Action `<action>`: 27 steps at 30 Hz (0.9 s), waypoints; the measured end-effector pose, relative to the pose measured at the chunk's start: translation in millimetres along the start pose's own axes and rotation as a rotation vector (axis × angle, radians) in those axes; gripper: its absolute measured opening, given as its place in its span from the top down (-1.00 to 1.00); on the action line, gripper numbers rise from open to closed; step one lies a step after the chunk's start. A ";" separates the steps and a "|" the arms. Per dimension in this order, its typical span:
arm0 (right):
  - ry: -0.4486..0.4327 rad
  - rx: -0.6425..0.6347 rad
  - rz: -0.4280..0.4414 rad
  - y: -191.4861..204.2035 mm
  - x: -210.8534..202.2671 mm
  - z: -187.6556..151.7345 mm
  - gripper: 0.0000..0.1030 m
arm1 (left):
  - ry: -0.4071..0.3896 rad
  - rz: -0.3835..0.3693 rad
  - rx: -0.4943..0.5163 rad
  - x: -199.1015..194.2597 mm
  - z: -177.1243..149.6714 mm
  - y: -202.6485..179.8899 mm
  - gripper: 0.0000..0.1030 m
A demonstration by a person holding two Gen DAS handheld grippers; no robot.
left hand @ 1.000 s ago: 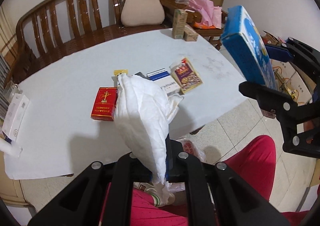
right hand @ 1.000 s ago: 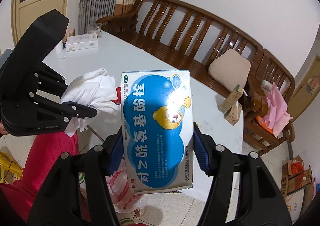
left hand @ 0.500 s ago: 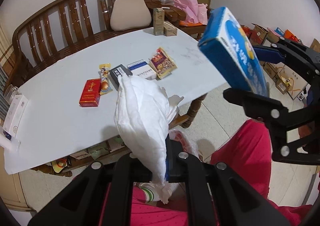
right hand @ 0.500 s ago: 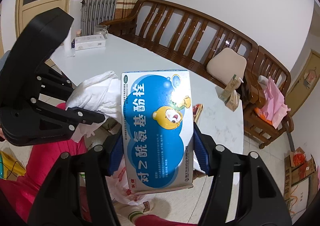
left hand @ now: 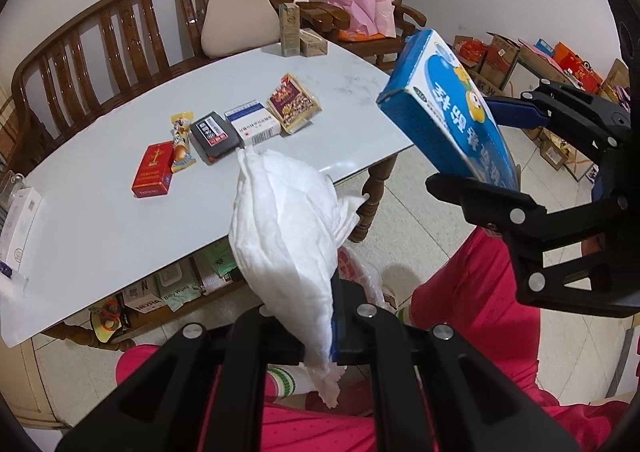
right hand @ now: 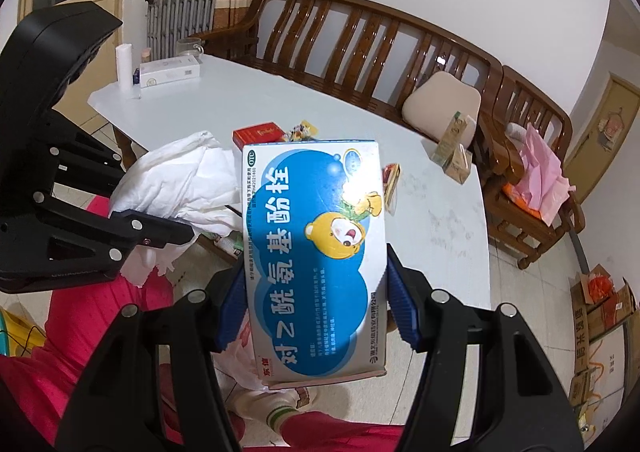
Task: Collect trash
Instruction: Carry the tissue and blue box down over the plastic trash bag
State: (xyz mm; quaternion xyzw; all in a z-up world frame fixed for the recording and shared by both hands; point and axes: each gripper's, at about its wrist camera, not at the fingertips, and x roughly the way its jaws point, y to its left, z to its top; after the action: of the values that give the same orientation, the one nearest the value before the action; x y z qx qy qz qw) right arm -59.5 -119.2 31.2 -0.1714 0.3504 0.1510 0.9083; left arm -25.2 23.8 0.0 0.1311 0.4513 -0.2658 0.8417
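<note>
My left gripper [left hand: 316, 336] is shut on a crumpled white tissue [left hand: 284, 228], held in the air off the table's near edge; the tissue also shows in the right wrist view [right hand: 184, 179]. My right gripper [right hand: 314, 316] is shut on a blue and white medicine box [right hand: 316, 252], also held off the table, to the right of the tissue [left hand: 452, 107]. On the white table [left hand: 100, 219] lie a red box [left hand: 154, 169], a snack wrapper [left hand: 182, 141], a black pack [left hand: 214, 131], a white and blue box [left hand: 252, 123] and a snack packet [left hand: 294, 101]. A plastic bag [left hand: 360, 272] lies on the floor below.
A wooden bench [left hand: 132, 23] with a beige cushion [left hand: 238, 19] runs behind the table. Two cartons [left hand: 298, 31] stand at the far table edge. A white box [left hand: 18, 219] lies at the left end. Cardboard boxes [left hand: 520, 51] clutter the floor at right. Red-trousered legs [left hand: 480, 308] are below.
Both grippers have pulled back and up from the table with their loads still held. The table items look farther away, and the shelf under the table has come into view.
</note>
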 end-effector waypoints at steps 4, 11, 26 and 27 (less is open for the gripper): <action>0.013 0.009 0.002 4.1 5.1 -9.5 -0.16 | 0.023 -0.011 -0.004 11.9 -6.0 -2.4 0.84; 0.046 0.047 0.027 10.2 21.8 -21.1 -0.16 | 0.068 -0.043 -0.043 39.8 -12.6 1.9 0.84; 0.144 0.130 0.039 5.4 80.5 -53.2 -0.16 | 0.192 -0.117 -0.191 116.6 -22.2 22.4 0.84; 0.150 0.140 0.039 5.6 85.3 -55.7 -0.16 | 0.203 -0.122 -0.207 125.0 -23.0 25.2 0.84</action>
State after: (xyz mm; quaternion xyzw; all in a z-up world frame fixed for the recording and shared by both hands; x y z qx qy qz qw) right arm -33.9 -124.2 -67.4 -0.1117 0.4305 0.1306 0.8861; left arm 29.6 14.1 -117.1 0.0421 0.5663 -0.2536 0.7830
